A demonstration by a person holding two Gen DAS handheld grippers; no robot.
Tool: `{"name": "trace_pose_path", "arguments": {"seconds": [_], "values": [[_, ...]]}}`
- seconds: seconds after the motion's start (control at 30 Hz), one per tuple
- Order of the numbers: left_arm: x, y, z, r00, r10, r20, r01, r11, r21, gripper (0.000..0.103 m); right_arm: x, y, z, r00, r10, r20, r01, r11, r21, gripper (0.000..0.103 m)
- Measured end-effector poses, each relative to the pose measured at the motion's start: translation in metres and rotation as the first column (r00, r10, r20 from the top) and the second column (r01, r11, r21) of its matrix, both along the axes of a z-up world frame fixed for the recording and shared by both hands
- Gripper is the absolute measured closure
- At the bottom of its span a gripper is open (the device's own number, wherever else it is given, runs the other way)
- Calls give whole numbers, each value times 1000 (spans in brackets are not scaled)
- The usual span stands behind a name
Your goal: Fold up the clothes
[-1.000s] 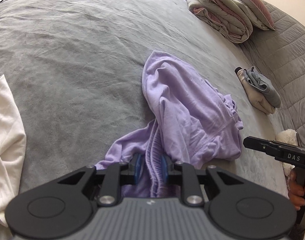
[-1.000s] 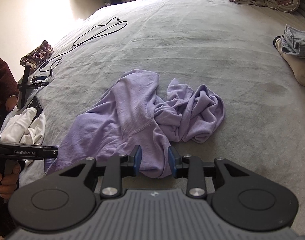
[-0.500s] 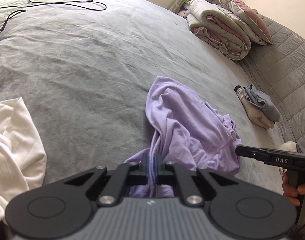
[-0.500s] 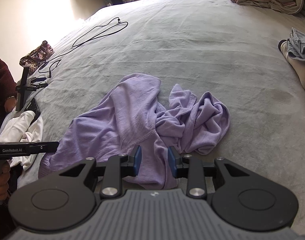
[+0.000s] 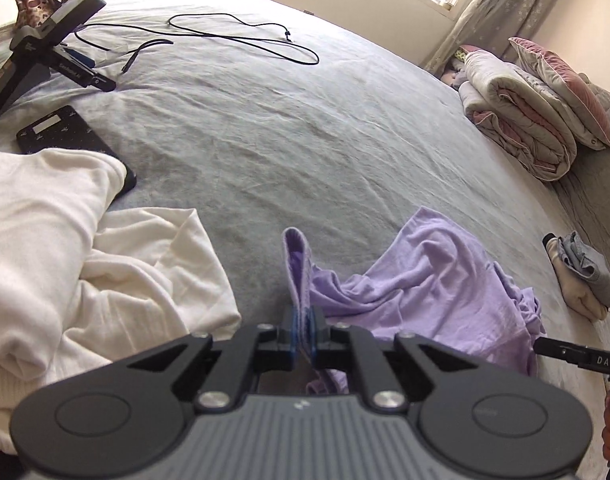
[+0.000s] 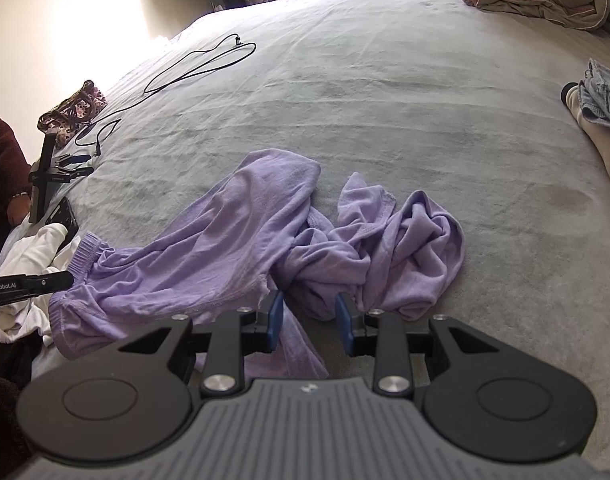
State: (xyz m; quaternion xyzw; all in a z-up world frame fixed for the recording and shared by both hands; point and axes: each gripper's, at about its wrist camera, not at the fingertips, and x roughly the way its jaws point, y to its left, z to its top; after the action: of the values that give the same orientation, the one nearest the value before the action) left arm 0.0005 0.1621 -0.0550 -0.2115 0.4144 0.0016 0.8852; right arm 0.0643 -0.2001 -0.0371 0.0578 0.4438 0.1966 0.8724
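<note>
Now, from your left wrist, your left gripper [image 5: 304, 330] pinches the ribbed hem of the lavender garment [image 5: 437, 280] — its strip stands up above the pads, the white garment [image 5: 85, 248] just left of it. From your right wrist, your right gripper [image 6: 309, 320] is spread, poised over the crumpled lavender garment [image 6: 241, 232] on the grey bed [image 6: 385, 92].

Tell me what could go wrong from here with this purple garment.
1. The left gripper pinches only the ribbed cuff of the purple garment; it could slip out.
2. Its far half is twisted in a bunch, so pulling may tighten the tangle.
3. The open right gripper might grab several layers.
</note>
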Motion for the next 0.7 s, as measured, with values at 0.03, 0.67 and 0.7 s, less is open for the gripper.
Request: {"name": "trace_pose_path", "arguments": {"seconds": [0.03,0.67,0.7], "values": [[0,3,-2,1000,7,-3,-7,1000,-18,95,1,0,0,1000,1,0,-1,1000,-1,69],[23,13,-21,996,86,-38,-86,996,-13,93,56,15,-1,999,2,42,-2,1000,0,64],[22,13,-21,996,88,-33,-89,996,-11,94,59,14,-2,999,-5,43,5,1000,2,64]]}}
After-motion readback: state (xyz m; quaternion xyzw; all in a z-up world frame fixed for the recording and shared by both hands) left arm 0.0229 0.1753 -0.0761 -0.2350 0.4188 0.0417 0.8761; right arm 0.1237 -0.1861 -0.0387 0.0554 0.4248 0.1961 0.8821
